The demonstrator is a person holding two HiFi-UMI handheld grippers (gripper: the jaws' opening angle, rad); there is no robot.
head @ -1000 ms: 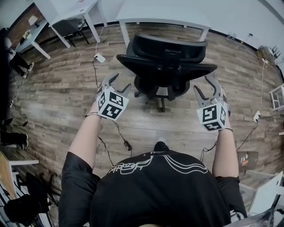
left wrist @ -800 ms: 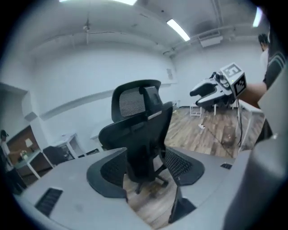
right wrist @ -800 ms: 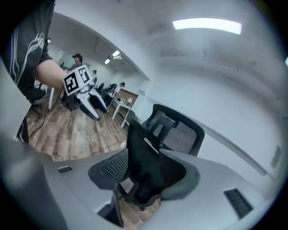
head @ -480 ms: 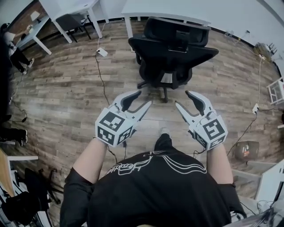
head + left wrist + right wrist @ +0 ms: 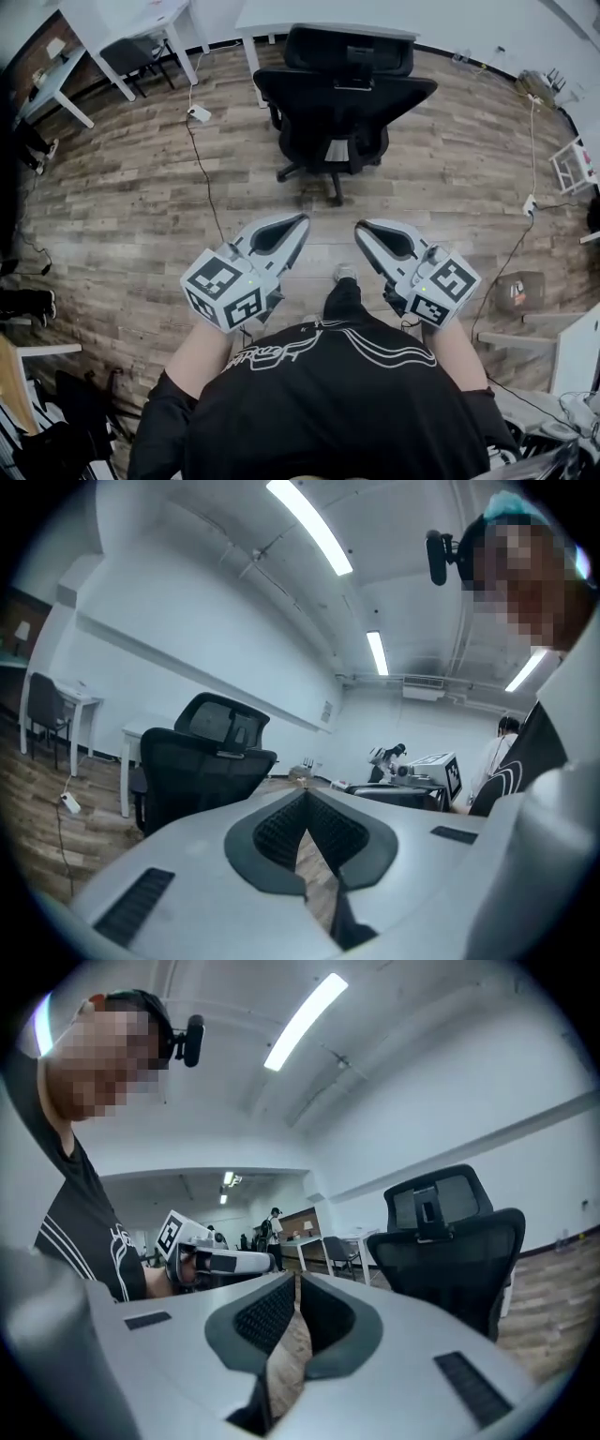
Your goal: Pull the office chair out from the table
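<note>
Standing on the brown wood-plank floor (image 5: 141, 187), the black mesh office chair (image 5: 342, 103) is just in front of the white surface (image 5: 328, 17). The left hand-held gripper (image 5: 298, 223) and right hand-held gripper (image 5: 361, 230), well apart from the chair, have just closed their jaws together, with nothing between them.

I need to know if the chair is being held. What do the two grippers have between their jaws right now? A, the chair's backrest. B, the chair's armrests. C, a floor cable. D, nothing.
D: the left gripper and the right gripper, whose jaws have just been closing, are both shut on nothing, and the chair stands apart from them.
</note>
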